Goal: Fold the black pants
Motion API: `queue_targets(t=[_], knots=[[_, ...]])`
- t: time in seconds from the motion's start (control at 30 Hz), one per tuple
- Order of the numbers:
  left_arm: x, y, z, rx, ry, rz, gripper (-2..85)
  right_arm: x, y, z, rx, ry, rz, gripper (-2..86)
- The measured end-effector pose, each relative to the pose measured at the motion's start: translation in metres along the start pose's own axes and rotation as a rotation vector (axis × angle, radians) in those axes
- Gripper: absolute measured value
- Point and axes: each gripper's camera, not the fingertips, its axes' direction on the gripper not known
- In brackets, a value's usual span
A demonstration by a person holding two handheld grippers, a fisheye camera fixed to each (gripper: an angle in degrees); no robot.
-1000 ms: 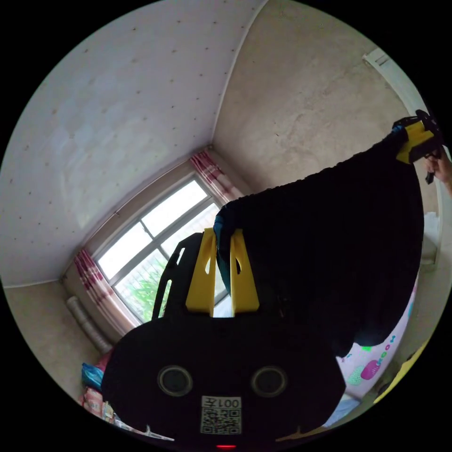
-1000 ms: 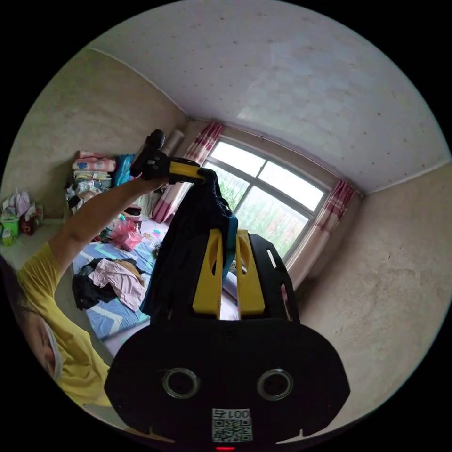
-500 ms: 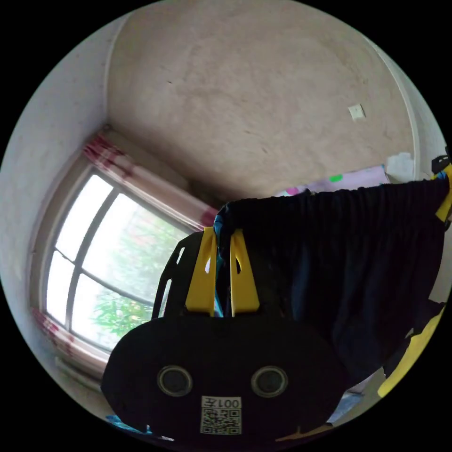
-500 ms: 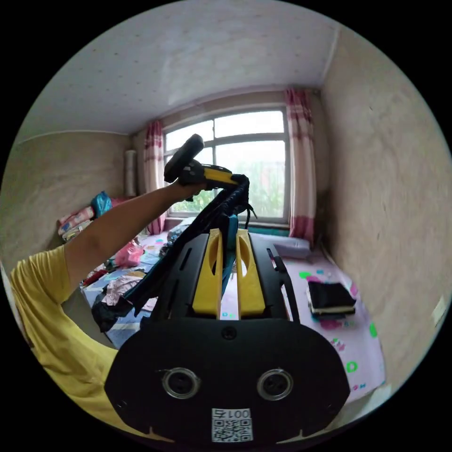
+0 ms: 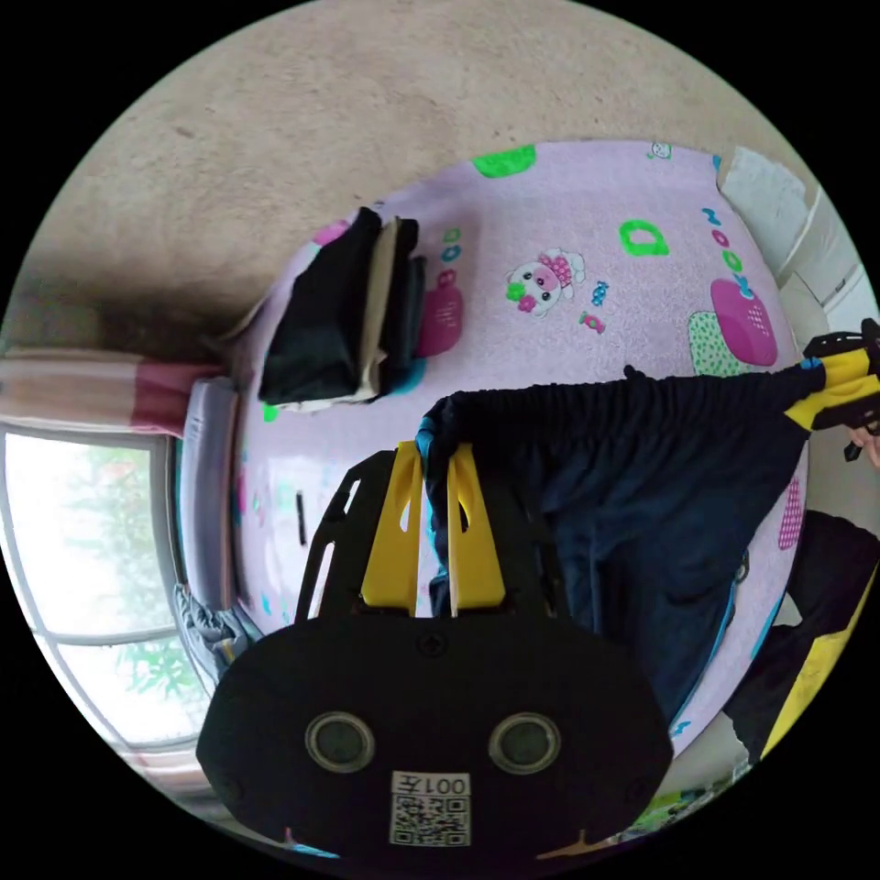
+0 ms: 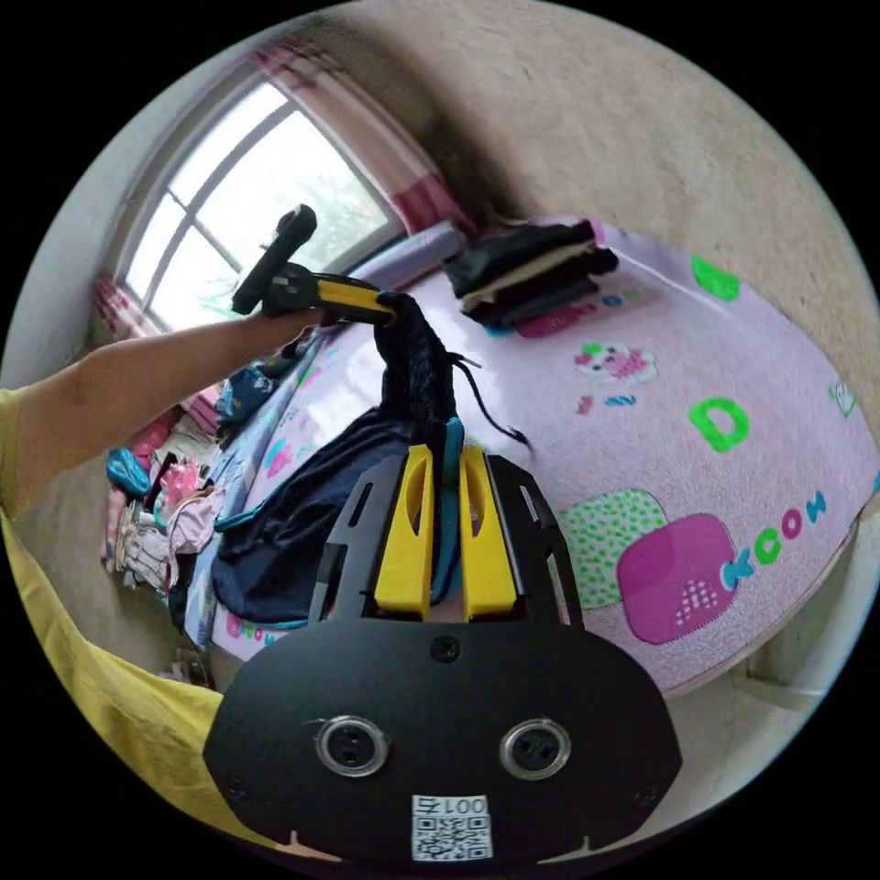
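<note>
The black pants (image 5: 642,477) hang stretched by the waistband between my two grippers, above a pink patterned bed (image 5: 568,211). My left gripper (image 5: 434,449) is shut on one end of the waistband, where a teal trim shows. At the far right of the left gripper view, my right gripper (image 5: 839,390) holds the other end. In the right gripper view, my right gripper (image 6: 446,449) is shut on the waistband. The pants (image 6: 284,541) drape down onto the bed (image 6: 733,367) there. A person's hand holds the left gripper (image 6: 385,307) beyond.
A stack of folded dark clothes (image 5: 339,312) (image 6: 527,270) lies on the bed near the window (image 6: 229,183). Loose clothes are piled (image 6: 156,513) off the bed's far side. The person's yellow sleeve (image 6: 82,660) is at the lower left.
Both views have swung from the ceiling and window down to the bed. The pants, held high before, now hang lower with their legs resting on the bed.
</note>
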Motion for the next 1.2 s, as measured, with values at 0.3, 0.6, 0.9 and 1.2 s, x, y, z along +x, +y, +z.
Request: queue_targets(t=[0.3, 0.6, 0.9, 1.2], knots=[[-0.081, -0.215, 0.049, -0.042, 0.132, 0.127, 0.6, 0.124, -0.07, -0.002, 0.026, 0.104, 0.187, 4.6], [-0.178, -0.299, 0.07, 0.02, 0.277, -0.042, 11.6, 0.168, -0.123, -0.022, 0.133, 0.086, 0.254, 5.9], [-0.264, -0.183, 0.019, 0.289, 0.481, -0.5, 1.2, 0.125, -0.22, -0.054, 0.104, 0.201, -0.121, 0.5], [-0.216, 0.05, -0.063, -0.026, 0.262, -1.008, -1.6, 0.055, -0.33, 0.017, -0.096, 0.166, -0.469, 0.0]])
